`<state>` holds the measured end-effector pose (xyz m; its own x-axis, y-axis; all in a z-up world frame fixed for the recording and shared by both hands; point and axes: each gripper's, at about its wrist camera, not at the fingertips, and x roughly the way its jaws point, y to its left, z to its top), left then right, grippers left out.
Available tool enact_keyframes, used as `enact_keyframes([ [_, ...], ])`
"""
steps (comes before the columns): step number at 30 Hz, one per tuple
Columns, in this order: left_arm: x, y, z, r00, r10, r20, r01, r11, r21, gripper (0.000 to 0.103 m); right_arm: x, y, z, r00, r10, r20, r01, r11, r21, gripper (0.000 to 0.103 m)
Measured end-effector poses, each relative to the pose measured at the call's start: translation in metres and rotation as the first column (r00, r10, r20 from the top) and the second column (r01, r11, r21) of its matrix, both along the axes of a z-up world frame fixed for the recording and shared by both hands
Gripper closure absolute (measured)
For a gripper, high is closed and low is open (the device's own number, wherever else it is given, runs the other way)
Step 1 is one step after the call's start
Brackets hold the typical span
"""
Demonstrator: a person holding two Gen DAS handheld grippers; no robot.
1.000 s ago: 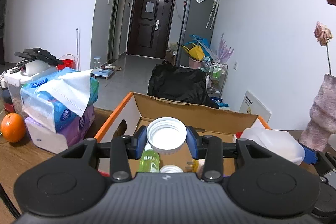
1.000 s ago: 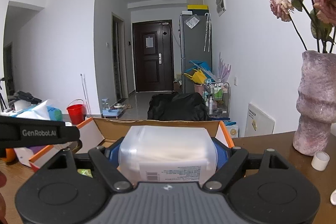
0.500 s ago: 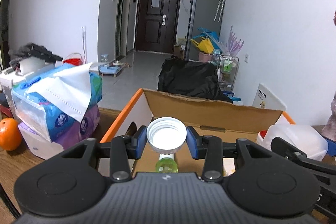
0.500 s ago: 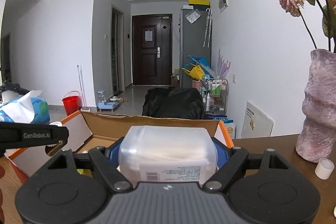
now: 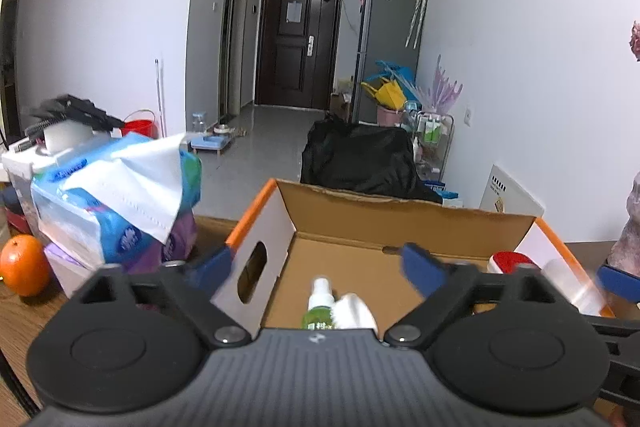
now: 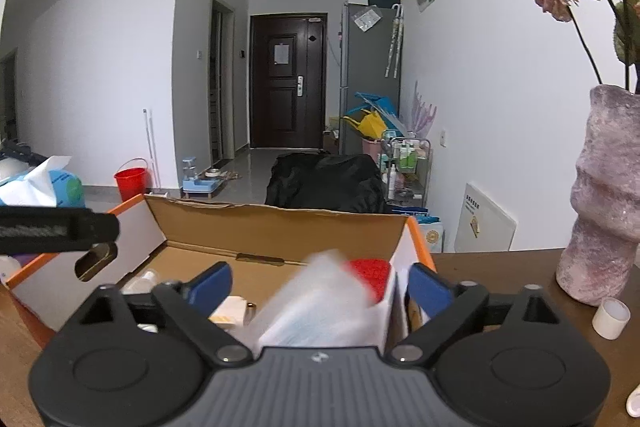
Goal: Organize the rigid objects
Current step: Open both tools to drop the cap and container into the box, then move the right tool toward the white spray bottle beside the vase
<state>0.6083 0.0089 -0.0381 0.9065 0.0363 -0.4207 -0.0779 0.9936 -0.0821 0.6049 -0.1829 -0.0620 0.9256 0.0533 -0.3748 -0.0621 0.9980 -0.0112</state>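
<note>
**Two Containers Let Go Over Cardboard Box**

Left wrist view: the left gripper (image 5: 316, 267) is seen spread wide, its blue pads having just been opening, with nothing pressed between them. Beneath it, a white screw-lid plastic jar (image 5: 354, 311) lies inside the open brown cardboard box with orange edges (image 5: 400, 223), touching a small green spray bottle with a white cap (image 5: 320, 307). A red-lidded tub (image 5: 512, 261) is seen in the box's far right corner. On the wooden table (image 5: 16, 323), a stack of blue and purple tissue packs (image 5: 116, 223) and a round orange fruit (image 5: 22, 265) are left outside the box.

Right wrist view: the right gripper (image 6: 320, 285) is likewise shown released, its jaws having just been opening. A blurred translucent rectangular plastic container (image 6: 320, 307) sits between the pads, untouched by them, apparently dropping into the box's right end. A small white cylindrical cap (image 6: 611, 318) remains beside the mottled pink ceramic vase (image 6: 604, 203), so some tidying is judged still outstanding.
</note>
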Motion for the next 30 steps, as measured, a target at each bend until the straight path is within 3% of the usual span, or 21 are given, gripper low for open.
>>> enact_keyframes([
  [19, -0.02, 0.002, 0.01, 1.0, 0.001, 0.026, 0.0, 1.0, -0.031, 0.0, -0.025, -0.015, 0.011, 0.998, -0.008, 0.063, 0.007, 1.0, 0.011, 0.0],
  [30, -0.05, -0.002, 0.015, 0.998, 0.001, 0.055, 0.0, 1.0, -0.029, 0.0, -0.058, -0.054, 0.018, 0.992, -0.079, 0.097, 0.079, 0.997, 0.001, 0.0],
])
